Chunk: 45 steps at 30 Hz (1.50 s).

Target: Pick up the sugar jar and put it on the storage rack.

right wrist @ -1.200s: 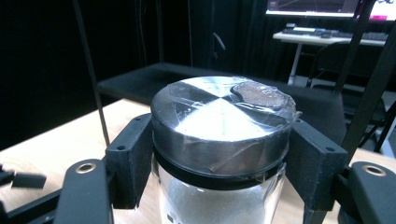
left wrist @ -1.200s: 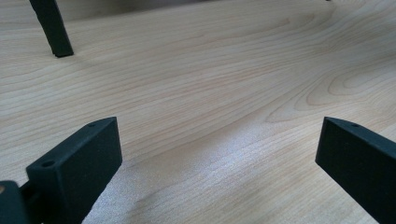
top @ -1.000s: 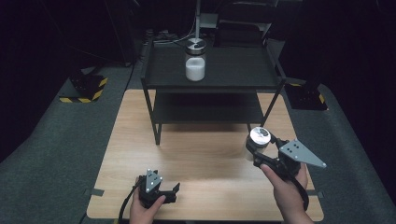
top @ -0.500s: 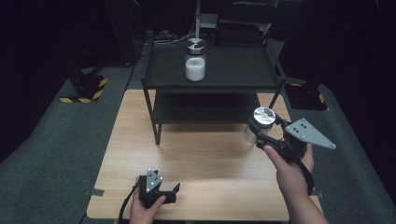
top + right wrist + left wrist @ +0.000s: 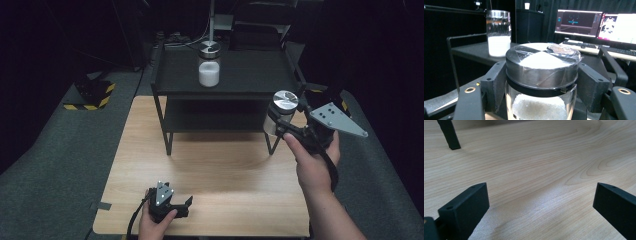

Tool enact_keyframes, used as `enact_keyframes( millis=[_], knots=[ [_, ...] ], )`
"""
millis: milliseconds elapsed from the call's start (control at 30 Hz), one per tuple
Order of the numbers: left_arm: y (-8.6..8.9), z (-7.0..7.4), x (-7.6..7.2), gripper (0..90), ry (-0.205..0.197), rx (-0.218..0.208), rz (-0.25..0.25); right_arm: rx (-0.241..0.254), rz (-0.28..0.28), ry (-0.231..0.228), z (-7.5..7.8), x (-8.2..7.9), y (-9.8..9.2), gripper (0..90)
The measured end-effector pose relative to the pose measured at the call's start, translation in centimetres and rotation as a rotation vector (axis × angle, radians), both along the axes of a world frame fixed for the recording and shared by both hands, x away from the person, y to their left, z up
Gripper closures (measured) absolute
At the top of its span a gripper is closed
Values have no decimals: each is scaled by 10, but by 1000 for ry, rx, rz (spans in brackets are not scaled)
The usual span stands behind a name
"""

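Black jaws of the right gripper (image 5: 282,127) are clamped on a glass jar (image 5: 280,112) just under its metal lid; in the right gripper view the two pads press on both sides of this jar (image 5: 541,82), and white grains are visible inside it. The jar is held upright in the air, at the right front corner of the black shelf (image 5: 240,75), about level with its top board and not resting on anything. On the top board, more to the far left, stands a second jar (image 5: 209,64) of the same kind, also with white content.

The left gripper (image 5: 167,202) lies low on the wooden table (image 5: 220,170) at the near edge, with its jaws wide apart and nothing between them.

I judge that the lifting is done. What is left is to bring the held jar over the top board, probably beside the second one, set it down and open the jaws.
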<state>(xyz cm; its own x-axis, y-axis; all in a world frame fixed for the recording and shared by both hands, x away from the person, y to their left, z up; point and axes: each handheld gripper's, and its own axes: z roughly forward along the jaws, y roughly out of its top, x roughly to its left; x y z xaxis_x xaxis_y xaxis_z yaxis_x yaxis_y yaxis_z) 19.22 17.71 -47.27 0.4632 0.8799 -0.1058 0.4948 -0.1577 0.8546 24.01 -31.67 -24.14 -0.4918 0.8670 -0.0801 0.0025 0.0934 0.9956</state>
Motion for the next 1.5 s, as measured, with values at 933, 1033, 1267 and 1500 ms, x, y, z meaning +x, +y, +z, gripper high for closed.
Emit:
enact_keyframes(
  millis=[933, 1033, 1267, 1500],
  knots=[
    [3, 0, 1, 8, 4, -12, -7, 9, -91, -8, 49, 66, 32, 316],
    [3, 0, 1, 7, 5, -13, -8, 10, -105, -7, 47, 74, 36, 316],
    [4, -1, 1, 7, 4, -18, -13, 33, -118, -12, 36, 93, 44, 315],
    [5, -1, 1, 7, 4, -20, -15, 46, -116, -17, 29, 107, 51, 315]
  ],
)
